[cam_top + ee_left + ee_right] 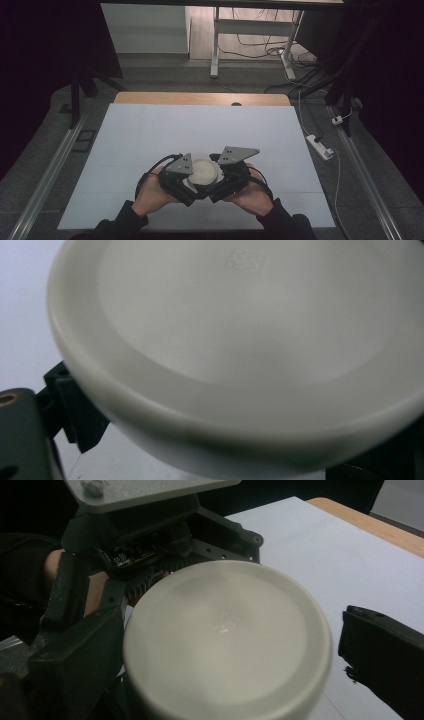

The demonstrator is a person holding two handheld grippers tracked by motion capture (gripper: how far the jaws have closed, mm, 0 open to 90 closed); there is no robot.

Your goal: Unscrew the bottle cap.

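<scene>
White lid [204,171] sits near the table's [150,135] front edge, between my left gripper [186,186] and right gripper [220,184]. Left gripper view reveals an embossed mark [245,261]. Can't tell either gripper's grip.

Dim room: grey carpeted floor [150,80], white metal desk frame [216,45] beyond the far edge, white power strip [320,146] right, black cables [260,50] trailing.

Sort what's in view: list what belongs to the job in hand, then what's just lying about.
In the job:
- white round container
- left tool
- right tool
- pale mat it sits on

Lying about:
- power strip on the floor
- white desk frame beyond the table
</scene>
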